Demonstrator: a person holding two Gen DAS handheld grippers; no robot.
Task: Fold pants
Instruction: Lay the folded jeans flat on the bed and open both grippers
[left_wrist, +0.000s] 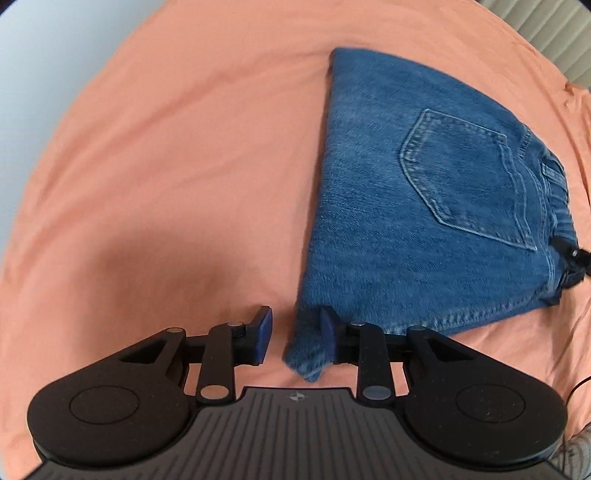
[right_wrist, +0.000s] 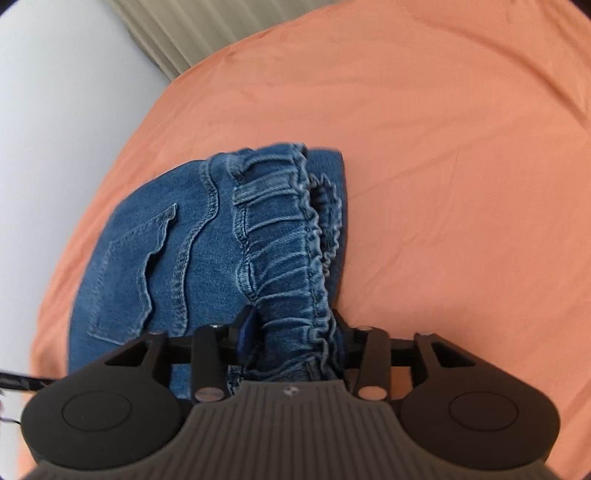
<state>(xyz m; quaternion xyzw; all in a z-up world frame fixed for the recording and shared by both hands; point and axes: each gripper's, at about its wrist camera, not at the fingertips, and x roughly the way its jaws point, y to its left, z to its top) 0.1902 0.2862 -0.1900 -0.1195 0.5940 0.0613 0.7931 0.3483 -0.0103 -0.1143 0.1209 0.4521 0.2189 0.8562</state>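
Fingers: left gripper (left_wrist: 295, 341) jaws stand moderately apart; the right-hand pad (left_wrist: 328, 332) touches the near corner of the jeans (left_wrist: 413, 206), the other pad is clear over the orange sheet (left_wrist: 147, 166). Nothing clamped.

Right gripper (right_wrist: 293, 334) jaws sit narrow, pinched on the gathered elastic waistband (right_wrist: 280, 221), denim bunched between the pads.

Jeans lie folded on the sheet, back pocket (left_wrist: 465, 177) up, at 1 o'clock in the left wrist view; in the right wrist view they run from the jaws toward 11 o'clock.

Risks (judgement): only one end is gripped, so a pull from the right could drag or skew the folded stack. The thick waistband could slip from the pads. The left corner droops loose and may unfold if nudged.
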